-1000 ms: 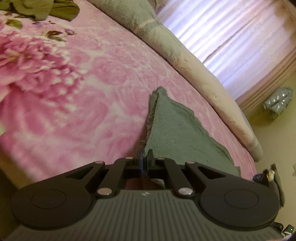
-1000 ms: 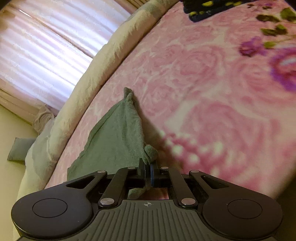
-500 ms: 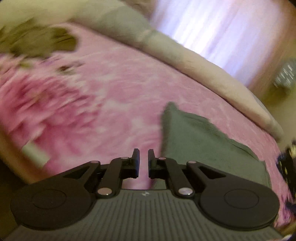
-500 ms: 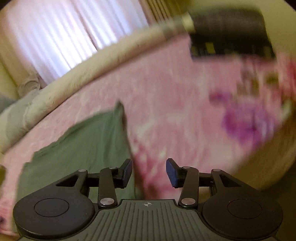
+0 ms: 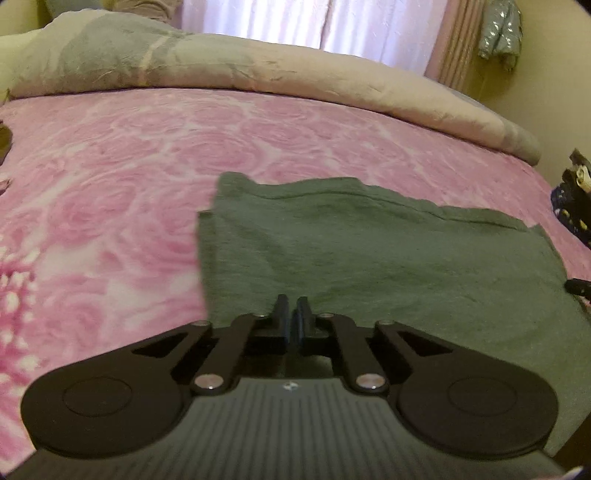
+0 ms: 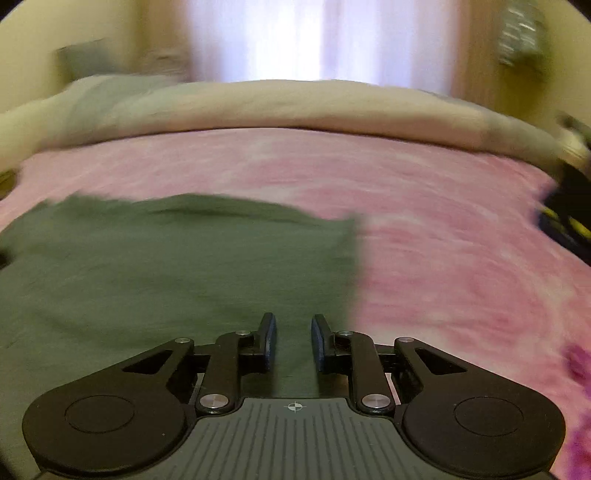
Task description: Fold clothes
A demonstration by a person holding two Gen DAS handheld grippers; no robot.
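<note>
A dark green cloth (image 5: 369,251) lies spread flat on the pink rose-patterned bedspread (image 5: 110,184), its left edge doubled over. My left gripper (image 5: 293,310) hovers over the cloth's near edge, fingers shut with only a sliver between them and nothing held. In the blurred right wrist view the same green cloth (image 6: 166,266) fills the left half. My right gripper (image 6: 293,325) is open above the cloth's near right part, close to its right edge, with nothing between the fingers.
A rolled beige and grey duvet (image 5: 295,70) runs along the far side of the bed below a bright curtain (image 5: 314,22). A dark garment with yellow marks (image 5: 572,206) sits at the bed's right edge. A silvery item (image 5: 498,26) hangs on the wall.
Both grippers have let go of the green cloth, which now lies flat. Both views swung to face the window. The left fingers closed again; the right stays open.
</note>
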